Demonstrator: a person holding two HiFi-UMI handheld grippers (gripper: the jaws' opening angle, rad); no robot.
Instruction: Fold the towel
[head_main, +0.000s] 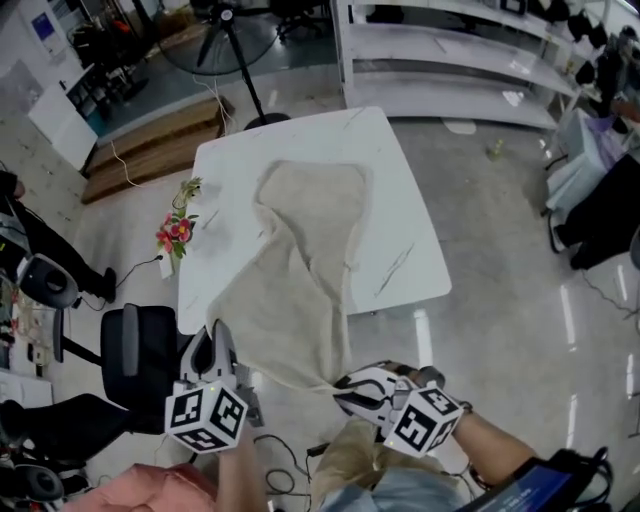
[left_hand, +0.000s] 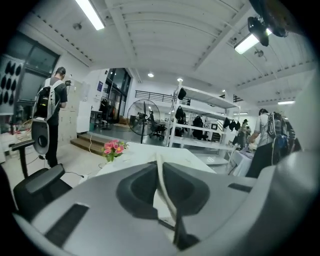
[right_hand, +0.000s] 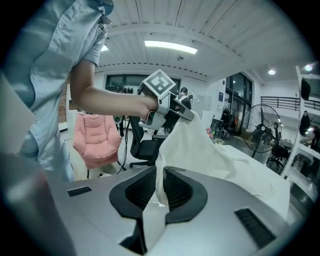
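A beige towel (head_main: 300, 250) lies on the white table (head_main: 405, 200) and stretches off its near edge toward me, lifted at the near end. My left gripper (head_main: 222, 350) is shut on the towel's near left corner; in the left gripper view a thin strip of towel (left_hand: 163, 182) runs between the closed jaws of that gripper (left_hand: 161, 167). My right gripper (head_main: 348, 386) is shut on the near right corner, where the cloth bunches. In the right gripper view the towel (right_hand: 200, 145) rises from this gripper (right_hand: 160, 187) up to the left gripper (right_hand: 175, 112).
A small bunch of pink flowers (head_main: 177, 230) sits at the table's left edge. A black office chair (head_main: 140, 350) stands left of me, with a pink armchair (right_hand: 97, 140) nearby. White shelving (head_main: 450, 60) and a standing fan (head_main: 225, 30) are beyond the table.
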